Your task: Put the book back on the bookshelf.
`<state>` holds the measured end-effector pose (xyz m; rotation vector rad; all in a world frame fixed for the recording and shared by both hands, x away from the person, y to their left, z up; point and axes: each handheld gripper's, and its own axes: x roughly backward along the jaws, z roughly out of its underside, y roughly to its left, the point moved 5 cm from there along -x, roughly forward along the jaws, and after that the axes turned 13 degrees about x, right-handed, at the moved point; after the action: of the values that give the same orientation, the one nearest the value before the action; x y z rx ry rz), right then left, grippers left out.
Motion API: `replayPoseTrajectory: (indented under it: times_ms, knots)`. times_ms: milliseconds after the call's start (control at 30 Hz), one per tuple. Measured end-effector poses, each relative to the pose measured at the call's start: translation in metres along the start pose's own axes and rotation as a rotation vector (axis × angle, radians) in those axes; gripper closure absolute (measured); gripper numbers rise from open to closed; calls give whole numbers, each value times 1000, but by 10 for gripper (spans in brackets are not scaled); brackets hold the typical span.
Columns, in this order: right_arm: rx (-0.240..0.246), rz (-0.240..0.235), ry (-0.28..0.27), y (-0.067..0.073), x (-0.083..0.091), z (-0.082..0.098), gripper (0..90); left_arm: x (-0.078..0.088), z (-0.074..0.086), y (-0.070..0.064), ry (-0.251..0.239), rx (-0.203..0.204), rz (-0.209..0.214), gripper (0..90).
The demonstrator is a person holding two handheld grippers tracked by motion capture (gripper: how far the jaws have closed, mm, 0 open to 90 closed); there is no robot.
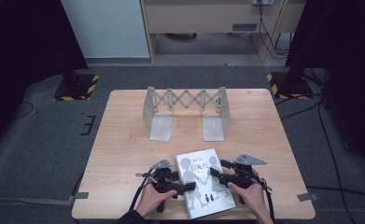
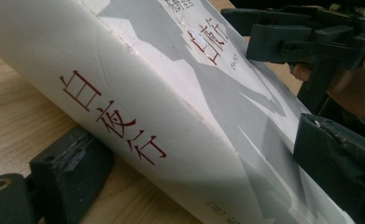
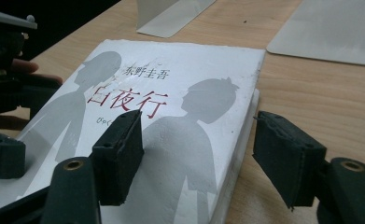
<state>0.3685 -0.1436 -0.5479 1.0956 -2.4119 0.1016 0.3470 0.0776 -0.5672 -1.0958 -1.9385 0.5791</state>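
White book (image 1: 204, 183) lies flat between both open tongs, left tongs (image 1: 186, 187) and right tongs (image 1: 216, 174), straddling its edges.

White book (image 3: 171, 116) on wooden table (image 3: 320, 98), tongs (image 3: 196, 156) parted astride its edge

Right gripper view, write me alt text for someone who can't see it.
A white paperback book with grey silhouettes and red title characters lies on a wooden table, its edge between the right gripper's open black fingers. The left gripper sits at its far side; two metal plates lie beyond.

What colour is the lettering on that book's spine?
Dark red, on the white paperback book's spine; clearest in the left gripper view.
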Motion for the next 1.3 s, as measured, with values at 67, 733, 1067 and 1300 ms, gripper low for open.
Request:
replayPoseTrajectory:
  times_ms: [67, 733, 1067, 1300]
  knots:
    - [-20, -4, -2, -2, -1, 1, 305, 0, 0, 0, -2, 2, -1, 45]
    - [-151, -82, 4, 3, -16, 1, 281, 0, -1, 0, -9, 15, -7, 57]
    - [-130, -56, -7, 2, -11, -8, 429, 4, -5, 2, 10, 40, -25, 105]
    - [-111, -28, -117, 2, -5, -23, 491, 17, -22, -6, -82, 4, -37, 202]
